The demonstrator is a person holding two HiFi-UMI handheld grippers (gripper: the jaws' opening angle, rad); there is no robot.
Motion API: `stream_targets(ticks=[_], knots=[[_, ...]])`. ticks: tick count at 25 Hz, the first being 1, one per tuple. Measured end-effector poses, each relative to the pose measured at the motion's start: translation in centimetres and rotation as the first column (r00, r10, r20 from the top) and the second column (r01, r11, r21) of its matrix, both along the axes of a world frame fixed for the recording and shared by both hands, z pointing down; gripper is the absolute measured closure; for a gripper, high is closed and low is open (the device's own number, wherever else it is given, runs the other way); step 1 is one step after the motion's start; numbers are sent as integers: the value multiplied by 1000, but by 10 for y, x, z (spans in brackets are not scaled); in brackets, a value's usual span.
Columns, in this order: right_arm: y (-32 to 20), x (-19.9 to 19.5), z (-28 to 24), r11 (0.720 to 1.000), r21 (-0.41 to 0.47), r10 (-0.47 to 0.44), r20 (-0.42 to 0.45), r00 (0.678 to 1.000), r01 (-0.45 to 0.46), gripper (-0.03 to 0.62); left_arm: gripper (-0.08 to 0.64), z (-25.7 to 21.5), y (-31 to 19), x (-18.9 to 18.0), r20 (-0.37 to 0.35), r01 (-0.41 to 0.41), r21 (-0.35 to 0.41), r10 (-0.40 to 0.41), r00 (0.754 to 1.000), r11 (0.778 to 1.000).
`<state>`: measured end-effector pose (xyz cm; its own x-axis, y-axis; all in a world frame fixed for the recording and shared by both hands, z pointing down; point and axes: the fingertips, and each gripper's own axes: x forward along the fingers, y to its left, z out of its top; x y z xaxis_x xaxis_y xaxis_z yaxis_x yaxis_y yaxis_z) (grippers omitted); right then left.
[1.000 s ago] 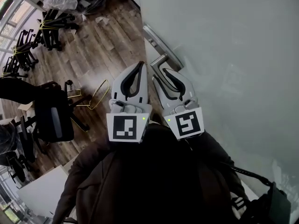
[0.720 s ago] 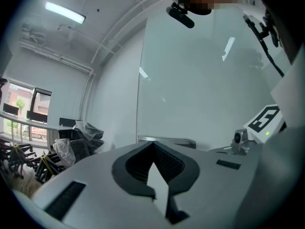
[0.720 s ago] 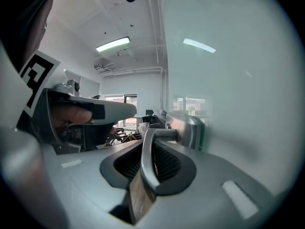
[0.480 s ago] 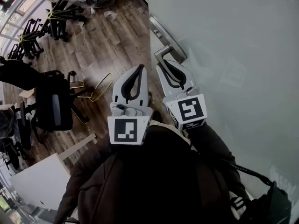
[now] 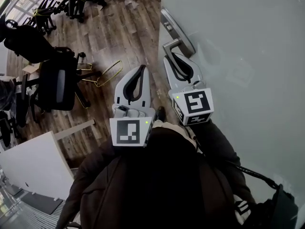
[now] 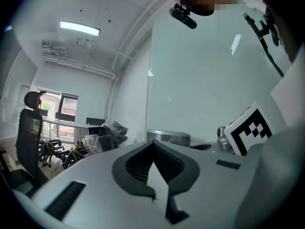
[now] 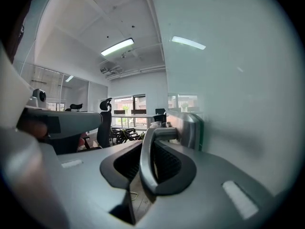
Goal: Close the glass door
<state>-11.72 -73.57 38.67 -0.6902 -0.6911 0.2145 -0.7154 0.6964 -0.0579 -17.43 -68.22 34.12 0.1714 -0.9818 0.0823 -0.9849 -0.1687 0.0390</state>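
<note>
Two grippers, one change that matters: the R gripper (image 5: 172,57) has just been closing its jaws, and the handle (image 5: 174,45) now sits btwn them. A sec ago they stood wide round the lever. Now the pads pinch it from both sides, and the lever runs out of the jaw mouth and bends to the plate (image 5: 177,26) just ahead of the tips. So the grip looks made, i.e. reaching is done and the door (image 5: 248,42) can be moved by it.

The L gripper (image 5: 139,69), just left of the R one, is pressed shut on nothing and touches neither handle nor door; prob. idle.

Past the R tips the glass runs on ahead and to the right, its free edge just beyond the plate. Left of that edge is open floor (image 5: 119,37), w/ a chair (image 5: 57,87) well off to the L gripper's left. No door frame is in view, so how far the swing must go can't be told. Next, I'd guess: a steady pull or push on the lever w/o letting it slip the pads.
</note>
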Motion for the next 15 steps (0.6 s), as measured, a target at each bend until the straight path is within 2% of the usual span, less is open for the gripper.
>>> stream_targets(ticks=[6,10,15], knots=[[47,-35,-3,998,17,-65,-9,998,65,529,563,-7,48,-29,-7,34,23,-33,999,999],[86,-65,-6,993,32,-116,-20,993,116,528,563,-9,93,-61,-14,59,21,-59,998,998],[97,-74,-5,982,35,-185,-52,981,187,528,563,-11,117,-77,3,111,13,-111,994,994]])
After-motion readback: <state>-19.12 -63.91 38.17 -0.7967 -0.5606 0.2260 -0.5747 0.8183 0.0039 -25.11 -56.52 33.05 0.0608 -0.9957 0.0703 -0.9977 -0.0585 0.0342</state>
